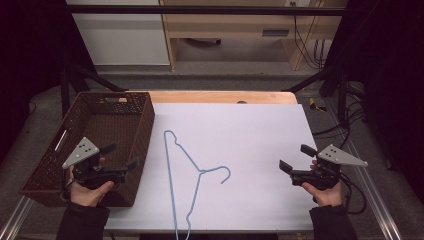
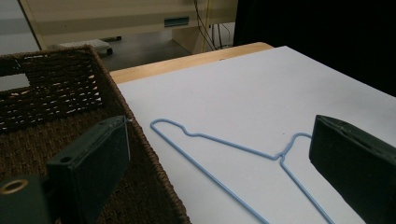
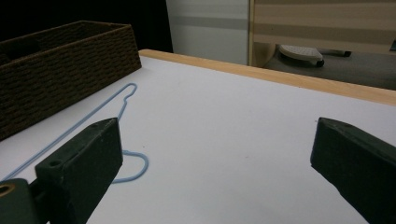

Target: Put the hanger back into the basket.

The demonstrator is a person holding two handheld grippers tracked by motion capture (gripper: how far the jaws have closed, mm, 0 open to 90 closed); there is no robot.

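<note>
Blue wire hanger point(image 1: 192, 175) flat on white bench point(image 1: 250, 140) beside wicker basket point(image 1: 127, 130); left tool point(image 1: 121, 156) and right tool point(image 1: 295, 157) both wide open, empty.

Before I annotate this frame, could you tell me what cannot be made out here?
- Blue wire hanger: its near end is cut off by the bottom edge of the high view.
- Wicker basket: its floor is too dark to read in the high view; in the left gripper view the left gripper jaw covers part.

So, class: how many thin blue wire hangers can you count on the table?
1. The thin blue wire hanger lies flat on the white table top, just right of the brown woven basket; the basket looks empty.
</note>
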